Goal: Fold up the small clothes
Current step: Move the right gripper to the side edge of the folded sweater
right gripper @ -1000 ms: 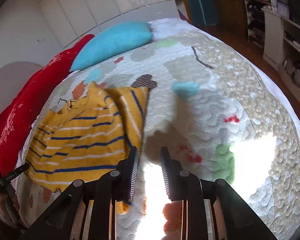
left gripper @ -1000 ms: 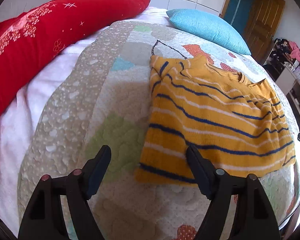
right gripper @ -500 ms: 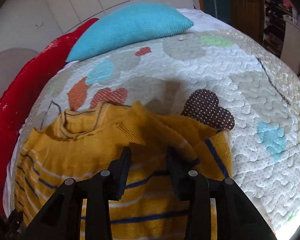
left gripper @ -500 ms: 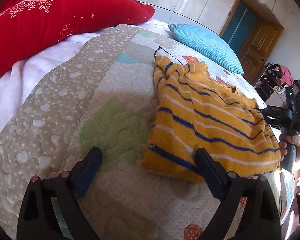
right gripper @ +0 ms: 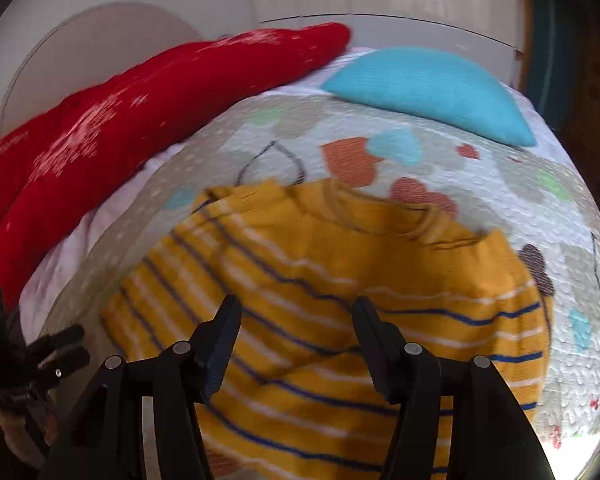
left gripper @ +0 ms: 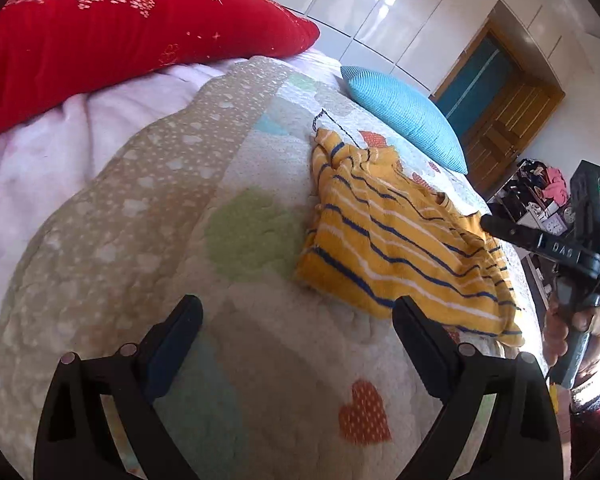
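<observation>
A small yellow sweater with blue and white stripes [left gripper: 400, 240] lies on the quilted bed, its sleeves folded in over the body. My left gripper [left gripper: 296, 320] is open and empty, held over the quilt just left of the sweater's hem. My right gripper [right gripper: 296, 320] is open and empty, hovering over the middle of the sweater [right gripper: 340, 300]. In the left wrist view the right gripper [left gripper: 488, 222] reaches over the sweater's far right edge. In the right wrist view the left gripper [right gripper: 66, 344] shows at the lower left.
The heart-patterned quilt [left gripper: 260, 232] covers the bed. A red pillow [left gripper: 120, 40] lies along the far left, over a pink blanket [left gripper: 80, 140]. A blue pillow [left gripper: 404, 112] lies at the head. A wooden door [left gripper: 508, 116] and cluttered shelves [left gripper: 540, 196] stand beyond the bed.
My right gripper has opened wider and moved in over the sweater, letting the sleeve lie folded on the body. My left gripper has drawn back to the left, still open.
</observation>
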Tool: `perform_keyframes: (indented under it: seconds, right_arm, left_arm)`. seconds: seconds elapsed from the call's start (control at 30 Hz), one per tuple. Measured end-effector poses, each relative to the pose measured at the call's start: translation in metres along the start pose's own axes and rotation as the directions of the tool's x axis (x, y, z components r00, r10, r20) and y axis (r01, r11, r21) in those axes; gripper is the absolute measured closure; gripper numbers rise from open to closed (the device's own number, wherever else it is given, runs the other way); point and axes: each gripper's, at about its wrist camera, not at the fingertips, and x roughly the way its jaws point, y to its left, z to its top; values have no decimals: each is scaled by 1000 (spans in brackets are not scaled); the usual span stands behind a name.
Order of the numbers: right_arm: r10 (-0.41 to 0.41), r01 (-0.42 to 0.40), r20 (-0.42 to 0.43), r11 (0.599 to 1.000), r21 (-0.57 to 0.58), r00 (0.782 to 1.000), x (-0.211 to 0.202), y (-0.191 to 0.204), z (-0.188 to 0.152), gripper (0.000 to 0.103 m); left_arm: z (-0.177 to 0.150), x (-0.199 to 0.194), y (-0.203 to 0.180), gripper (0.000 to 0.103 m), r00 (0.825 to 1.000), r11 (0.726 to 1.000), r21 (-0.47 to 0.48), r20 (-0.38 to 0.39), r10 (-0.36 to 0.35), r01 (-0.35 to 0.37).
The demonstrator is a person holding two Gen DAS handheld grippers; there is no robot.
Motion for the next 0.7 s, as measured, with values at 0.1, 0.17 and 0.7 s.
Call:
perform_keyframes:
  seconds: [0.1, 0.17, 0.7]
  right_arm:
    - [62, -68, -46, 986, -154, 997, 15, 60, -17, 38]
    - [59, -74, -66, 963, -258, 996, 28, 96, -31, 38]
    - [-191, 189, 37, 897, -399, 981, 97, 179, -28, 96]
  left_arm:
    - [-11, -40, 15, 8, 998, 999, -16, 52, 42, -41]
    - [-17, -59, 27, 8, 994, 997, -40, 80, 71, -68]
    - [-40, -84, 57, 8, 990, 985, -135, 78, 117, -106]
